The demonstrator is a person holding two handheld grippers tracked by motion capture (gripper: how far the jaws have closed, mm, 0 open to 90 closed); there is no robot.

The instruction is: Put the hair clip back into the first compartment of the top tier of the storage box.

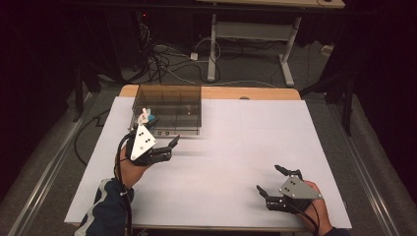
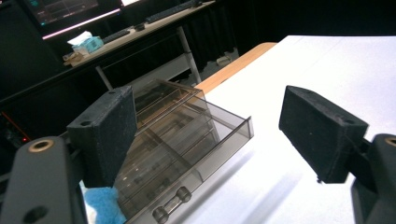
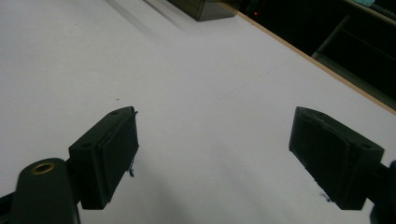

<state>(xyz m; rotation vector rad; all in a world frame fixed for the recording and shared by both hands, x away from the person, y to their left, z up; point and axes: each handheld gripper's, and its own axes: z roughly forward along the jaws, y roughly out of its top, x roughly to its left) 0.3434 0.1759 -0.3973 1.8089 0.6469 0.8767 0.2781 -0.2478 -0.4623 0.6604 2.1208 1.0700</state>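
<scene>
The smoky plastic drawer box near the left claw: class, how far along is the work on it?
Done: little; the drawer box looks shut, its handle untouched. In hand: the left claw hovers open in front of the box, holding nothing. The right claw is open over the bare white table. Left: probably gripping the handle and pulling.

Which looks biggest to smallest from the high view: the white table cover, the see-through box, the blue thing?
1. White table cover
2. See-through box, much smaller than the cover
3. Blue thing, a tiny bit beside the box's front corner
</scene>
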